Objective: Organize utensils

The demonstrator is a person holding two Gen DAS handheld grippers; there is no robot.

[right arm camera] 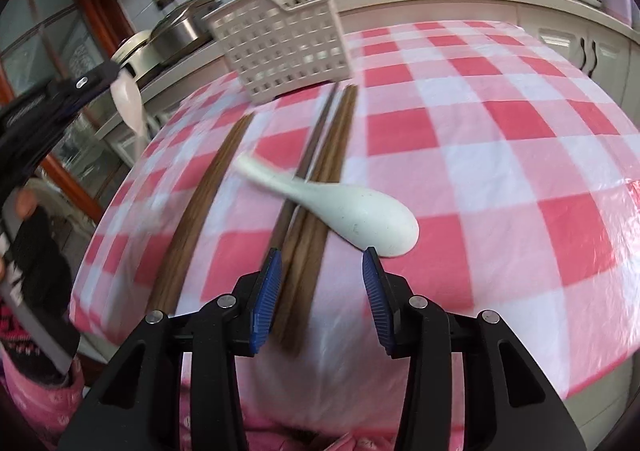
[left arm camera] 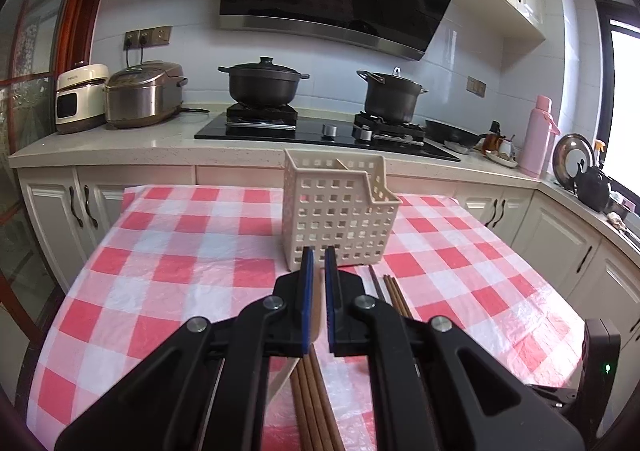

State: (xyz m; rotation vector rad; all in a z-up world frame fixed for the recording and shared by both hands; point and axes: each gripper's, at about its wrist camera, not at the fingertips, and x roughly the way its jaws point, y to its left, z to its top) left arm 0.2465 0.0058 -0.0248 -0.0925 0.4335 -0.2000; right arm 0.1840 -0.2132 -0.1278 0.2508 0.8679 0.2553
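A cream perforated utensil basket point(left arm camera: 340, 211) stands on the checked table point(left arm camera: 180, 251); it also shows in the right wrist view point(right arm camera: 284, 39). Brown chopsticks lie in front of it in two bundles point(right arm camera: 312, 203) point(right arm camera: 200, 211). A white ceramic spoon point(right arm camera: 352, 211) lies across the right bundle. My right gripper point(right arm camera: 323, 255) is open, low over the table just short of the spoon's bowl. My left gripper point(left arm camera: 319, 257) is nearly shut; the right wrist view shows it point(right arm camera: 116, 75) raised at left holding a second white spoon point(right arm camera: 130, 103). In its own view a white handle point(left arm camera: 280, 375) shows below the fingers.
A kitchen counter point(left arm camera: 120, 147) runs behind the table with a hob, two dark pots point(left arm camera: 262, 85) point(left arm camera: 390, 95) and rice cookers point(left arm camera: 144, 95). A pink bottle point(left arm camera: 536, 135) stands at right. The person's pink sleeve point(right arm camera: 40, 391) is at lower left.
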